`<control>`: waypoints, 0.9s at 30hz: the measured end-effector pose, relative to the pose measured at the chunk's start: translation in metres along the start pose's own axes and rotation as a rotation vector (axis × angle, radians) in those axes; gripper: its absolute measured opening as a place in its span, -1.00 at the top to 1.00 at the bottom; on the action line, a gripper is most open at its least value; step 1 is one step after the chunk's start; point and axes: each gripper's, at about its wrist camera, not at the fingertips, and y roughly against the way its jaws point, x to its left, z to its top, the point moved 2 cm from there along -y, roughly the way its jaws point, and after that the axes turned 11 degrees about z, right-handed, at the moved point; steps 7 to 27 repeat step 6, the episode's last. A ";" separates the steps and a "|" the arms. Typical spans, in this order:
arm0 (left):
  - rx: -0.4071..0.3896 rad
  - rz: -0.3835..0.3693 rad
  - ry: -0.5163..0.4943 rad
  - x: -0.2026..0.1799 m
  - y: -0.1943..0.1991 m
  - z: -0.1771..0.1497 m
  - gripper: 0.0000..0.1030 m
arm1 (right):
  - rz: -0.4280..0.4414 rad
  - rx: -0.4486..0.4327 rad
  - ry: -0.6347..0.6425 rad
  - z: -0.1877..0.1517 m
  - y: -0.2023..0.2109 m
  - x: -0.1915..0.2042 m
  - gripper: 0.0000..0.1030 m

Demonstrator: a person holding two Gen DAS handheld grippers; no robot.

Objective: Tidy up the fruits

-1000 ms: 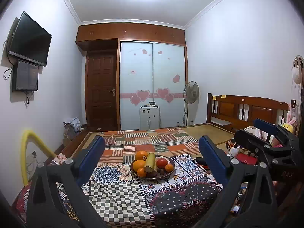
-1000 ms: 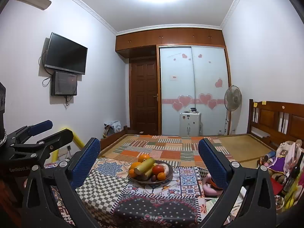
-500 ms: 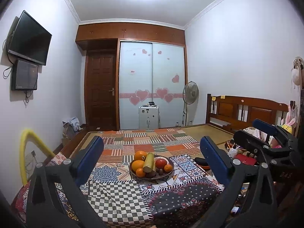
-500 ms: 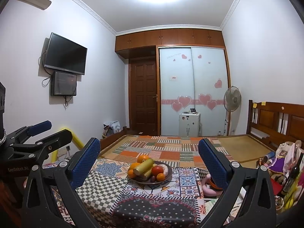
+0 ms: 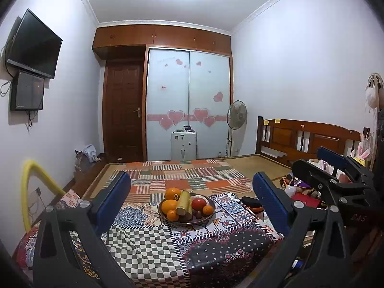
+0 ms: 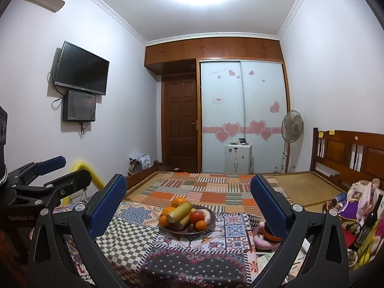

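A dark round plate (image 5: 204, 219) (image 6: 211, 226) of fruit sits on a table covered with a patchwork cloth (image 5: 144, 247) (image 6: 134, 240). On it lie several oranges (image 5: 172, 193) (image 6: 178, 201), a pale yellow-green cylinder-shaped fruit (image 5: 183, 202) (image 6: 180, 212), a red apple (image 5: 198, 203) (image 6: 197, 216) and small dark fruits. My left gripper (image 5: 192, 199) is open, well short of the plate, with nothing between its blue pads. My right gripper (image 6: 188, 204) is open too, empty, also back from the plate. Each gripper shows at the edge of the other's view.
A bed with a patchwork cover (image 5: 182, 175) lies beyond the table, its wooden headboard (image 5: 307, 136) to the right. Cluttered toys and bottles (image 6: 360, 211) stand at the right. A yellow tube (image 5: 31, 187) arches at the left. A fan (image 5: 236, 117), wardrobe and door are at the back.
Both views have shifted only slightly; the plate sits a little lower and nearer the centre in the left wrist view. Both grippers stay open and empty.
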 end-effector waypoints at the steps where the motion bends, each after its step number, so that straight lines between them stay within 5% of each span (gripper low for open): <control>1: 0.000 0.002 0.001 0.000 0.000 0.000 -1.00 | 0.000 0.000 -0.001 0.000 0.000 0.000 -1.00; 27: 0.002 0.001 0.003 0.001 -0.001 0.000 -1.00 | 0.001 0.002 -0.004 -0.001 -0.002 -0.001 -1.00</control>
